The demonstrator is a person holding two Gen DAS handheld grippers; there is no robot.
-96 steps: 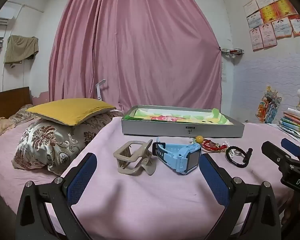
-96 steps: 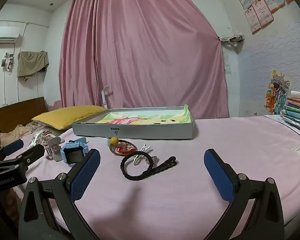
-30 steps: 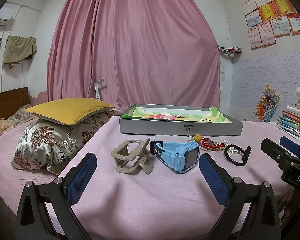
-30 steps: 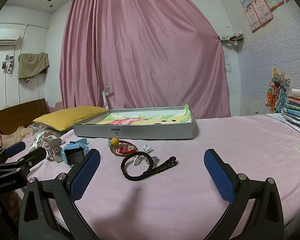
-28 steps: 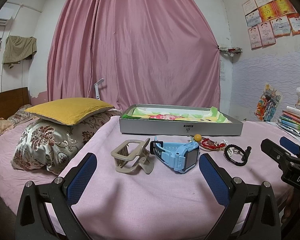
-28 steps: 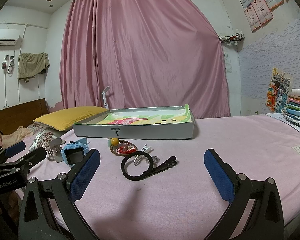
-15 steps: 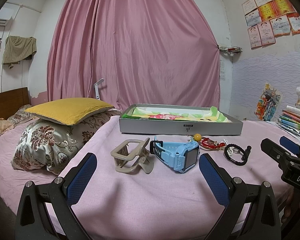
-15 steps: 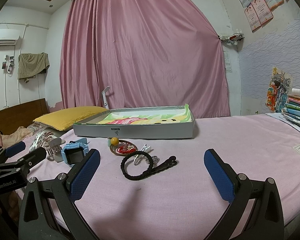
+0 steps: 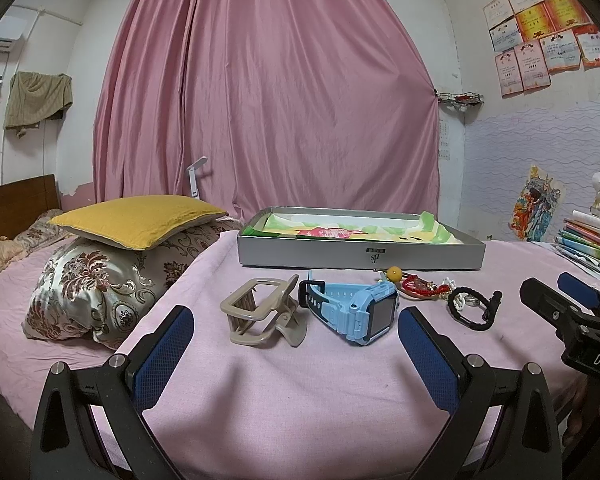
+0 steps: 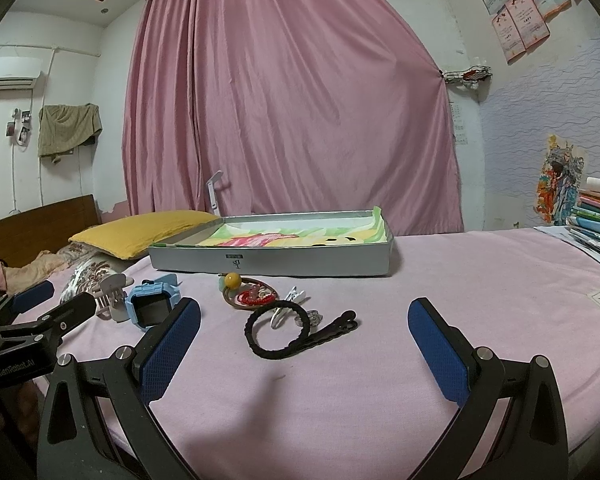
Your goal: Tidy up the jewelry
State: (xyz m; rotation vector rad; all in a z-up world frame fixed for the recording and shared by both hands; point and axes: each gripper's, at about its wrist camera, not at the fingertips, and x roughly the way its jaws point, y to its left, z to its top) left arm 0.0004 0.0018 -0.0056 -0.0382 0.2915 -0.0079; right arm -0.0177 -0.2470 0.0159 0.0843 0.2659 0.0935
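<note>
- Bed sheet (image 10: 460, 280): matt pink cloth, seen w/ fine weave.
- Tray (image 10: 300, 260): dull grey metal.
- Watch (image 9: 356, 312): smooth blue plastic.
- Hair tie (image 10: 278, 332): braided black cloth.

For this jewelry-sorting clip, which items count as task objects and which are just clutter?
Task items: grey shallow box, blue smartwatch, beige claw hair clip, red beaded bracelet, black hair tie.

Clutter: yellow pillow, floral pillow, stacked books.

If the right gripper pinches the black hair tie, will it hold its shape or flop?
The hair tie looks like a thin braided loop lying flat on the sheet, so it will probably sag when lifted. It touches a black clip and lies over a white clip, which could drag along.
</note>
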